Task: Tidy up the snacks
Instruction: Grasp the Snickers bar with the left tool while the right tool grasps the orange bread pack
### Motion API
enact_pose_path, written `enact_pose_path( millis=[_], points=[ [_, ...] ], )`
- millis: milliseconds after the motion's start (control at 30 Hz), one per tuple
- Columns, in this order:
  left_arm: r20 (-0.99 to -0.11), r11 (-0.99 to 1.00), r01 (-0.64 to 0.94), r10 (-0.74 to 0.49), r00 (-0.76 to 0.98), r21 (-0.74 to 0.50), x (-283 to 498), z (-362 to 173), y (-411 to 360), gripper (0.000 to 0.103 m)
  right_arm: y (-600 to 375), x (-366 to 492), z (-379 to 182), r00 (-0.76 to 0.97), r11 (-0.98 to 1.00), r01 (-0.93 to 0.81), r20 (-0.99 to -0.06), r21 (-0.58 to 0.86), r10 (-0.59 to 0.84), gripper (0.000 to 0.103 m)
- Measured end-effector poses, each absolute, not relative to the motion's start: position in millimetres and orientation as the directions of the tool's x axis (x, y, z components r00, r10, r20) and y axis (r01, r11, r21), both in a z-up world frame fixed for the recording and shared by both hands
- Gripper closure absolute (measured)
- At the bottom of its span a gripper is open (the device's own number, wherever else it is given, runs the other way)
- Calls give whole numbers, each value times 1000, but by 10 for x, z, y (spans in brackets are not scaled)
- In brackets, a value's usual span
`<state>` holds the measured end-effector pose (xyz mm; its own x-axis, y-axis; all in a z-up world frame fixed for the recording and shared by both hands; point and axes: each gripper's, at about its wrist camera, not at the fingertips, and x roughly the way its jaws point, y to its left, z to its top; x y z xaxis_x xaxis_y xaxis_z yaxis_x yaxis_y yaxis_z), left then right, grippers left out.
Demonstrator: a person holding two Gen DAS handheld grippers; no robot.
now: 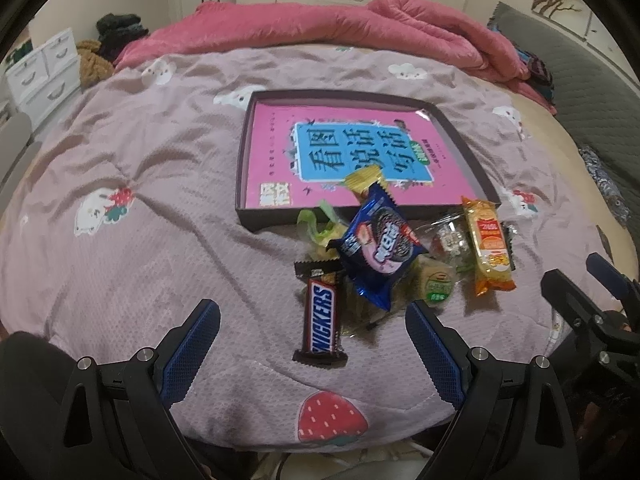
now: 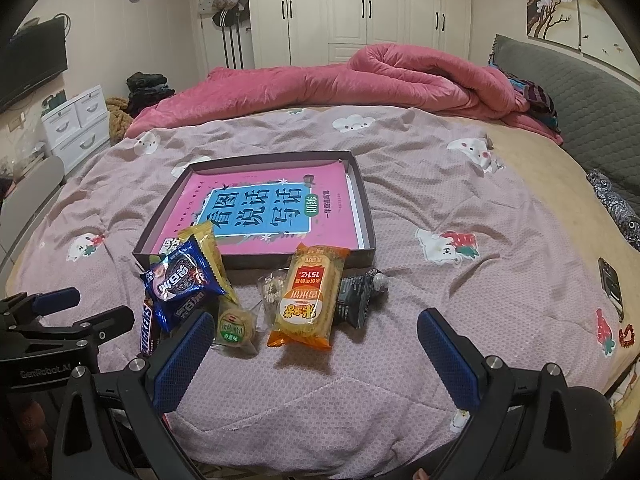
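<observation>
A bed with a mauve printed quilt has wide bare fabric left and right. A pink duvet is bunched at the far edge. A shallow dark box holds a pink book. Touching its near wall lies a snack pile: orange cracker pack, blue Oreo packet, Snickers bar. The left gripper and right gripper hover nearby, fingers spread, empty.

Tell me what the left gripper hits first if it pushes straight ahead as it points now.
Most likely the Snickers bar: it lies between the open fingers of the left gripper, nearest in line. The blue cookie packet sits just behind. Depth is uncertain.
</observation>
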<state>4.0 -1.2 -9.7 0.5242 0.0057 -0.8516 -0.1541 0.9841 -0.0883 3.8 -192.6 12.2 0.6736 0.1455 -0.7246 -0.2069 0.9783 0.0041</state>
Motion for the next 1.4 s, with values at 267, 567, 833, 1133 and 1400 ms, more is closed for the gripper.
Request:
enact_pose_path(
  millis=[267, 567, 833, 1133, 1400],
  points=[
    [-904, 967, -210, -40, 426, -142, 147, -398, 188, 9, -1925, 145, 56, 659, 979, -202, -738, 11, 145, 1],
    [-918, 970, -200, -49, 394, -138, 255, -590, 205, 9, -1890, 252, -56, 633, 977, -212, -760, 13, 147, 1],
    [-911, 975, -158, -80, 404, -155, 319, -622, 138, 10, -1858, 393, -162, 596, 977, -211, -788, 30, 153, 1],
    [-908, 973, -136, -119, 401, -188, 369, -668, 128, 28, -1875, 597, -337, 538, 982, -171, -828, 81, 161, 14],
    [-900, 968, -118, -155, 408, -220, 406, -714, 113, 45, -1849, 718, -435, 511, 976, -178, -837, 121, 197, 42]
  ],
)
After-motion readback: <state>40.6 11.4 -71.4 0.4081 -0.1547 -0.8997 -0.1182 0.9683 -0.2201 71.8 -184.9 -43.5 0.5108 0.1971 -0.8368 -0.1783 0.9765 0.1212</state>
